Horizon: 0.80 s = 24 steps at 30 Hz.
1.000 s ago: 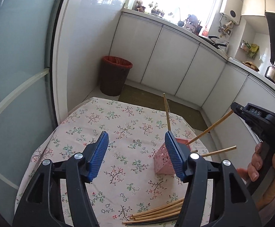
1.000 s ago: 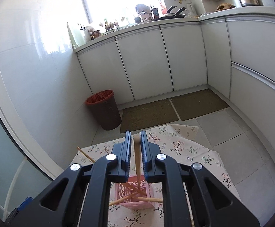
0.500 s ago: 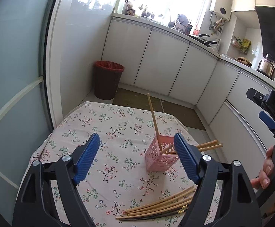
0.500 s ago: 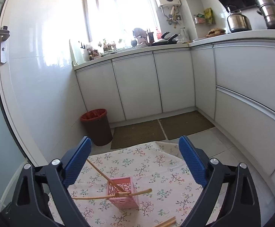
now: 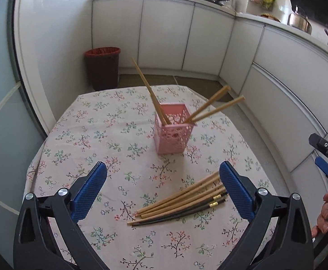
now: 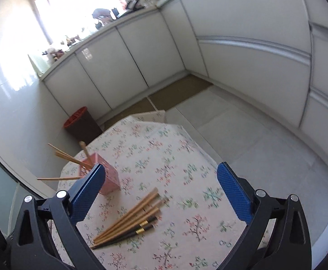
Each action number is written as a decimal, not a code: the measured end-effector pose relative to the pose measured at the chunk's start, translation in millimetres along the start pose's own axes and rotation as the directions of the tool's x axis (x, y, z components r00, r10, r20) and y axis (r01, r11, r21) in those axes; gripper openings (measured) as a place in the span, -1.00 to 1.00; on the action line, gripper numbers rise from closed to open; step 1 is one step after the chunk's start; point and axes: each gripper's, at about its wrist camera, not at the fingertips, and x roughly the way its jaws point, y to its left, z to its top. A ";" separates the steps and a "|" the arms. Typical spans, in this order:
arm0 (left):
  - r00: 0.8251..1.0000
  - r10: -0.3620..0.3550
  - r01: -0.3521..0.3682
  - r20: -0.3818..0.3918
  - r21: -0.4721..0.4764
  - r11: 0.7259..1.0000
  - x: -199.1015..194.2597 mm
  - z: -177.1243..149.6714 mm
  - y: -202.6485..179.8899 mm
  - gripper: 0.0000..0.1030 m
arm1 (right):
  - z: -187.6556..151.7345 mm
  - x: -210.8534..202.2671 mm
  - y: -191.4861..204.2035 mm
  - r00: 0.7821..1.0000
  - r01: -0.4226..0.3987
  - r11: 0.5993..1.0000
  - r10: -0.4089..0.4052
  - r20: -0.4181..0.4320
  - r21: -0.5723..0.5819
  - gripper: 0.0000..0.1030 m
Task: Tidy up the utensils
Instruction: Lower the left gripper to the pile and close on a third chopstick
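A pink lattice holder (image 5: 171,130) stands on the floral tablecloth (image 5: 96,135) with three wooden chopsticks (image 5: 148,90) leaning out of it. It also shows in the right wrist view (image 6: 111,175). A loose pile of chopsticks (image 5: 182,200), several wooden and two dark with gold bands, lies nearer me; it also shows in the right wrist view (image 6: 130,220). My left gripper (image 5: 162,189) is open and empty above the pile. My right gripper (image 6: 160,191) is open and empty above the pile; it shows at the right edge of the left wrist view (image 5: 326,157).
A dark bin with a red liner (image 5: 103,67) stands on the floor beyond the table. White kitchen cabinets (image 5: 186,38) line the far and right walls. The table's right edge (image 6: 197,144) drops to the tiled floor.
My right gripper opened and let a chopstick go into the pink holder, then drew back and tilted down over the loose pile. My left gripper opened wider and pulled back towards the pile.
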 end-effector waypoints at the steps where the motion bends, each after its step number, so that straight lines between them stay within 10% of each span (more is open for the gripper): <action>1: 1.000 -0.009 0.009 -0.021 0.016 1.000 5.7 -1.7 -6.6 0.86 | -4.9 6.5 -12.2 0.999 0.023 0.999 -0.022 -0.023 0.022 0.87; 7: 0.990 0.044 -0.007 -0.133 0.266 0.964 49.5 -18.1 -74.3 0.86 | -33.8 50.8 -66.2 0.991 0.098 0.993 -0.091 -0.098 0.062 0.87; 13: 0.965 0.127 -0.003 -0.230 0.474 0.880 101.4 -27.6 -126.9 0.86 | -36.6 69.6 -93.9 0.985 0.016 0.975 0.023 -0.172 0.221 0.87; 16: 0.958 0.181 -0.019 -0.223 0.580 0.814 121.0 -24.5 -148.3 0.72 | -39.3 83.4 -114.5 0.968 0.012 0.930 0.081 -0.237 0.366 0.87; 19: 0.945 0.201 0.033 -0.259 0.684 0.729 140.0 -23.2 -170.3 0.13 | -42.8 89.1 -129.3 0.960 0.006 0.886 0.126 -0.252 0.464 0.87; 24: 0.921 0.287 0.039 -0.264 0.794 0.607 174.6 -18.7 -193.0 -0.01 | -41.6 87.1 -116.4 0.964 -0.029 0.914 0.133 -0.232 0.405 0.87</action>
